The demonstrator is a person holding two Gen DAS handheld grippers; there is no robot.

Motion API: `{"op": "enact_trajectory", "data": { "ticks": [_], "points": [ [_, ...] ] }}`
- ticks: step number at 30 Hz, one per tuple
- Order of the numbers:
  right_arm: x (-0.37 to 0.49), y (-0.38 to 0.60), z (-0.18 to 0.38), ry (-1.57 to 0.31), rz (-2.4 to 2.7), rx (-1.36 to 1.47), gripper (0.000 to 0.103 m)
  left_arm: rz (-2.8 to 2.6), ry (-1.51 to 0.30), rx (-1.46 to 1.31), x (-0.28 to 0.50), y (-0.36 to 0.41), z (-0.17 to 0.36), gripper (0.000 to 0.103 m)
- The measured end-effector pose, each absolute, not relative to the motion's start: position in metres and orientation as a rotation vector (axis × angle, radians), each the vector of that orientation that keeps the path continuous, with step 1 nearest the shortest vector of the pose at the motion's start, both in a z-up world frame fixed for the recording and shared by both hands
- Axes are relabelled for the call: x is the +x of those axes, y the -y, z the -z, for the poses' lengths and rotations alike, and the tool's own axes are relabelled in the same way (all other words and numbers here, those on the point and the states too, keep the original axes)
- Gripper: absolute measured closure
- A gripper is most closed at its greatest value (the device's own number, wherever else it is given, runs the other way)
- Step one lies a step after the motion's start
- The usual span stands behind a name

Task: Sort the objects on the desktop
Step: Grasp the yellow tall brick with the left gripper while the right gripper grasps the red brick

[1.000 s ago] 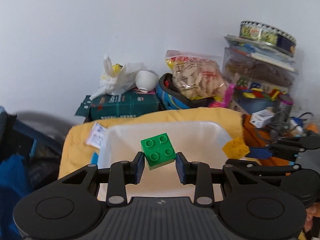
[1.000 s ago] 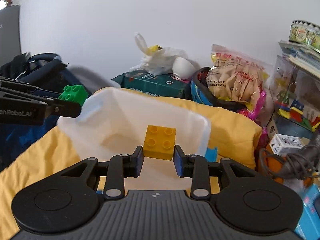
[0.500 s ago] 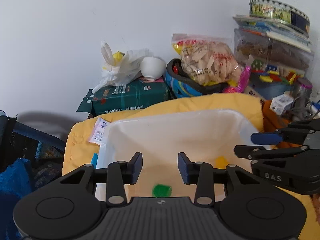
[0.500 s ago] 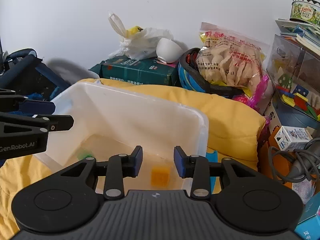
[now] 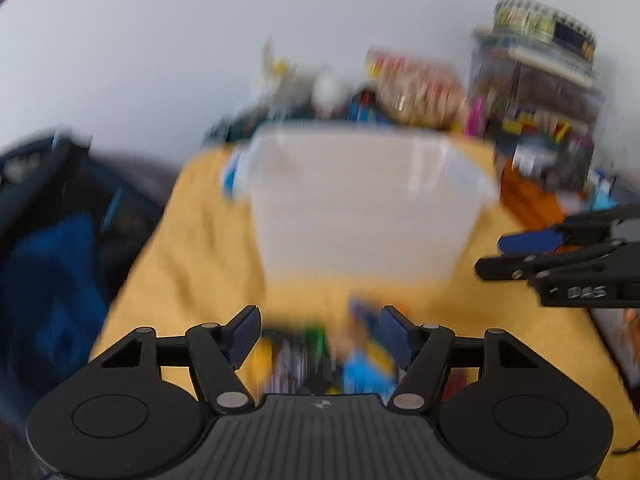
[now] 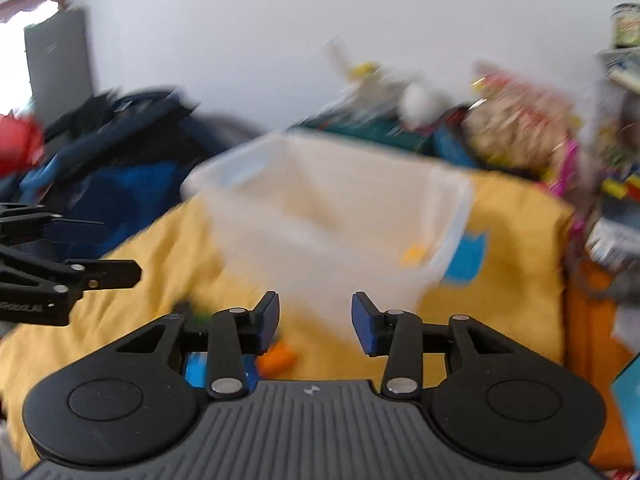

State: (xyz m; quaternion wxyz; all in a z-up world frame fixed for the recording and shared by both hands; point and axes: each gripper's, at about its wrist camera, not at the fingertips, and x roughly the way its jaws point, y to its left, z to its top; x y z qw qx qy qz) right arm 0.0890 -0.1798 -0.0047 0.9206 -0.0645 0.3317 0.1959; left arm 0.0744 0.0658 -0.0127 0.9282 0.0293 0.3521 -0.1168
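Note:
Both views are blurred by motion. A translucent plastic bin (image 5: 360, 204) (image 6: 332, 216) stands on a yellow cloth (image 5: 200, 248). Through the bin's wall a yellow brick (image 6: 414, 255) shows near its right side. My left gripper (image 5: 318, 336) is pulled back in front of the bin, its jaws opening wide with nothing between them, above a blurred pile of small coloured objects (image 5: 340, 360). My right gripper (image 6: 315, 322) is also in front of the bin, jaws opening and empty. An orange piece (image 6: 278, 358) lies just below its left finger.
Behind the bin stand a green box, a white bag, a snack bag (image 5: 420, 96) and stacked containers with a round tin (image 5: 544, 20). A dark blue bag (image 6: 120, 168) lies left of the cloth. Orange items and boxes crowd the right edge.
The green and yellow bricks left the jaws and dropped into the bin. Both grippers then drew back and down from over the bin and opened wider.

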Motion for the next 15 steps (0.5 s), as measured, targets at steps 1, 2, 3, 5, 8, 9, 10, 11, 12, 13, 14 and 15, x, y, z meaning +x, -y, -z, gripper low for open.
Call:
{"op": "enact_trajectory", "data": {
  "ticks": [1, 2, 3, 5, 8, 9, 10, 11, 12, 13, 14, 15],
  "points": [
    [0.08, 0.177, 0.011, -0.691, -0.438, -0.153, 0.059, 0.23, -0.755, 0.052, 0.066, -0.068, 0.023, 0.034],
    [0.072, 0.173, 0.018, -0.707, -0.47, -0.174, 0.059, 0.227, -0.786, 0.047, 0.057, -0.069, 0.032, 0.034],
    [0.065, 0.169, 0.025, -0.727, -0.49, -0.194, 0.06, 0.219, -0.812, 0.047, 0.048, -0.07, 0.042, 0.034],
    [0.052, 0.159, 0.04, -0.758, -0.516, -0.237, 0.06, 0.201, -0.851, 0.045, 0.035, -0.072, 0.055, 0.034],
    [0.035, 0.143, 0.054, -0.752, -0.558, -0.328, 0.061, 0.181, -0.896, 0.024, 0.02, -0.073, 0.067, 0.034],
    [0.029, 0.136, 0.057, -0.741, -0.562, -0.38, 0.063, 0.18, -0.906, 0.02, 0.019, -0.073, 0.069, 0.034],
    [0.021, 0.128, 0.062, -0.72, -0.568, -0.456, 0.064, 0.181, -0.913, 0.02, 0.019, -0.072, 0.07, 0.034],
    [0.017, 0.122, 0.065, -0.694, -0.571, -0.517, 0.067, 0.183, -0.914, 0.027, 0.02, -0.071, 0.071, 0.034],
    [0.014, 0.115, 0.067, -0.664, -0.571, -0.573, 0.067, 0.184, -0.913, 0.037, 0.021, -0.068, 0.072, 0.034],
    [0.012, 0.111, 0.07, -0.65, -0.569, -0.61, 0.067, 0.186, -0.913, 0.043, 0.024, -0.067, 0.072, 0.034],
    [0.014, 0.106, 0.074, -0.651, -0.559, -0.64, 0.067, 0.185, -0.913, 0.037, 0.026, -0.066, 0.072, 0.034],
    [0.018, 0.102, 0.078, -0.658, -0.542, -0.667, 0.068, 0.188, -0.912, 0.016, 0.029, -0.065, 0.071, 0.034]
  ]
}}
